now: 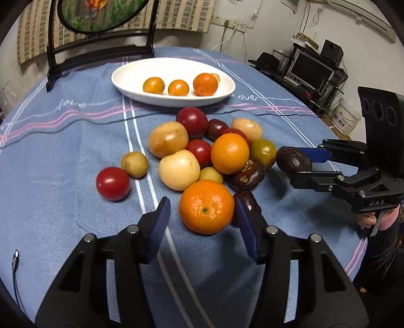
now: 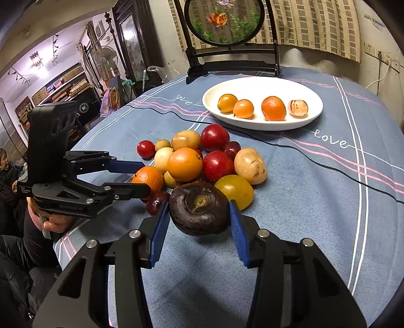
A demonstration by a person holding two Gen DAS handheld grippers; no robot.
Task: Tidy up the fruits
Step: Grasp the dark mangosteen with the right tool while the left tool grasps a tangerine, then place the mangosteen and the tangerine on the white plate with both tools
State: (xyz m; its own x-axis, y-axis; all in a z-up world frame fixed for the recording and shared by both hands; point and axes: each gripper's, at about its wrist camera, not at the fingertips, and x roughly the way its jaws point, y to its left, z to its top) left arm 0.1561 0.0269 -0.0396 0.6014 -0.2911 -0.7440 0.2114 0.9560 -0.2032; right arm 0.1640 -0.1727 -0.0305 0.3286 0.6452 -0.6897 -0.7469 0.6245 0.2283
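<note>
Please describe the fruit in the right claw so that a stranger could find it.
Start at the white oval plate, then come down past the fruit pile. Nearest the camera, the right claw holds a dark purple-brown round fruit, the only one off the cloth.

I can't see the pale fruit in the plate from the left cam, mostly hidden behind an orange, the round screen is cut off at top, and a date sits partly behind my left pad.
</note>
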